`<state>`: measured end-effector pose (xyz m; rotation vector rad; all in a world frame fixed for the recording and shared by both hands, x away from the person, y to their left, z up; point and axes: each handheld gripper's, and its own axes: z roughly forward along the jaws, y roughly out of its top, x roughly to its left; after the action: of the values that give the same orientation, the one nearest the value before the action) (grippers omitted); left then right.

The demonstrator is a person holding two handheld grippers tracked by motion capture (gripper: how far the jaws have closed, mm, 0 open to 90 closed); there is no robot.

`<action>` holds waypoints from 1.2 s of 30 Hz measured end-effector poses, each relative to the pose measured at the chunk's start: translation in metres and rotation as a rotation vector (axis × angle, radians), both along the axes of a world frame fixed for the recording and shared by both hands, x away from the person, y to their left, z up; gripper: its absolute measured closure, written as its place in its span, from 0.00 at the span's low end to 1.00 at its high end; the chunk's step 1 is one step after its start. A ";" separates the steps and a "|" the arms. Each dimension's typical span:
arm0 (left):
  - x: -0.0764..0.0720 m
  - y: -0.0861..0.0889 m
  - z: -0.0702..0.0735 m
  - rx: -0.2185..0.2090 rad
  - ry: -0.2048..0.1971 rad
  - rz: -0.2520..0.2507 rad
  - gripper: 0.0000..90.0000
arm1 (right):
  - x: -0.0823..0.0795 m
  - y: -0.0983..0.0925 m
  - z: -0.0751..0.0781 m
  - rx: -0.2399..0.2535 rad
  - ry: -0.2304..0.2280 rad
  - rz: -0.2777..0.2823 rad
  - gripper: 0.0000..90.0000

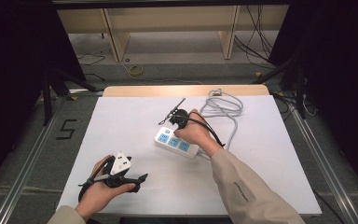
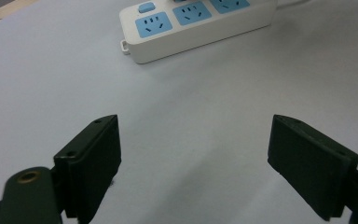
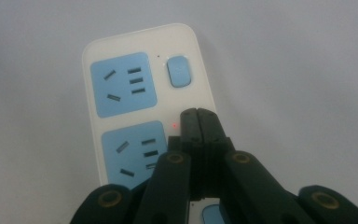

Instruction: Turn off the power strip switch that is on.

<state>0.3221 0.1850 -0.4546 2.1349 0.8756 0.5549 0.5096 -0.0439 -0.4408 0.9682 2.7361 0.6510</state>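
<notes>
**Claws at the power strip: one pressing, one waiting**

Power strip [image 1: 177, 142] was the landmark in the high view: a white bar with blue sockets lying near the middle of the white counter [image 1: 121, 121], its grey cord [image 1: 228, 109] looping away behind it toward the far edge. The right claw [image 1: 179, 117] stood over the strip's far end, the person's right hand [image 1: 196, 133] resting just above the sockets, apparently so the tips could bear down on the strip's face. The left claw [image 1: 129, 179] lay well apart from the strip, toward the near edge, held low in the left hand [image 1: 100, 186]; judging by its distance, it was idle and kept clear of the work.

Seen from the left gripper view, the left claw [image 2: 196, 163] was released, its jaws spread wide over bare counter [image 2: 51, 70] with nothing between them. The strip [image 2: 200, 32] lay ahead of it, well beyond the jaws.

Seen from the right gripper view, the right claw [image 3: 199, 122] was clenched on nothing, its jaws pressed flat together into one blunt point. That point sat on or just over the strip [image 3: 205, 70], beside its second socket [image 3: 137, 151] and just short of the blue switch button [image 3: 179, 71] by the first socket. A small red light [image 3: 174, 125] glowed next to the tips. Closing the jaws probably gave a firm tip for pushing a button; whether it touched the surface I cannot tell.
</notes>
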 end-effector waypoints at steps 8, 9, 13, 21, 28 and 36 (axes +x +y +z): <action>0.000 0.000 0.000 0.000 0.002 0.001 0.19 | -0.001 0.000 0.000 0.003 -0.006 -0.003 1.00; 0.000 0.000 0.000 -0.001 0.003 0.000 0.19 | -0.001 0.000 0.000 0.003 -0.006 -0.002 1.00; 0.000 0.000 0.000 -0.001 0.001 -0.001 0.19 | -0.002 0.000 0.000 0.002 -0.016 0.004 1.00; 0.000 0.000 0.000 -0.002 0.002 -0.001 0.19 | -0.001 -0.001 0.000 0.005 -0.017 0.004 1.00; 0.000 -0.001 0.000 -0.003 0.004 0.000 0.19 | -0.001 -0.001 -0.001 0.015 -0.014 -0.003 1.00; 0.000 -0.001 0.000 -0.003 0.004 0.000 0.19 | -0.001 -0.001 -0.001 0.016 -0.014 -0.002 1.00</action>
<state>0.3223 0.1844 -0.4551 2.1339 0.8775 0.5495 0.5082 -0.0453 -0.4414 0.9658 2.7213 0.6772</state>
